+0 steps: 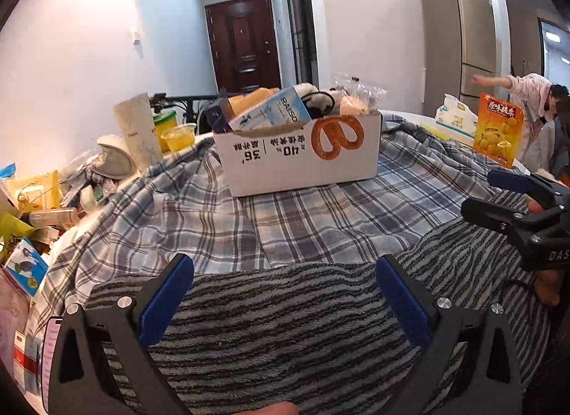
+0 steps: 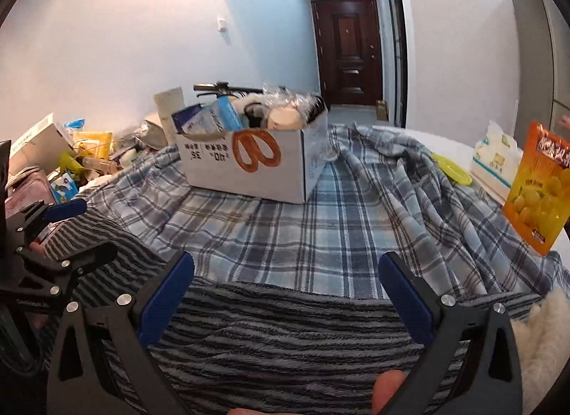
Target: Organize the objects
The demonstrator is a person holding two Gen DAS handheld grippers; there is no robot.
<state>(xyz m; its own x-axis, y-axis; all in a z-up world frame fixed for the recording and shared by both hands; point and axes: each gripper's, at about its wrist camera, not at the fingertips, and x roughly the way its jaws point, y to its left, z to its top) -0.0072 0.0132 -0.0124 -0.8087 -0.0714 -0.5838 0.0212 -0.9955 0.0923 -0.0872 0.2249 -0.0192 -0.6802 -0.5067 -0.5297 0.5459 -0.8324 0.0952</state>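
Observation:
A dark striped fleece cloth lies on a blue plaid blanket over the table. My left gripper is open, its jaws wide apart above the striped cloth's far edge. My right gripper is open too, over the same cloth. Each gripper shows in the other view: the right one at the right edge, the left one at the left edge. A white cardboard box with a pretzel print stands behind, full of packages; it also shows in the right wrist view.
A heap of small packages, bottles and boxes fills the left side. An orange snack bag and a tissue pack stand at the right. A yellow lid lies near them. A person bends at far right.

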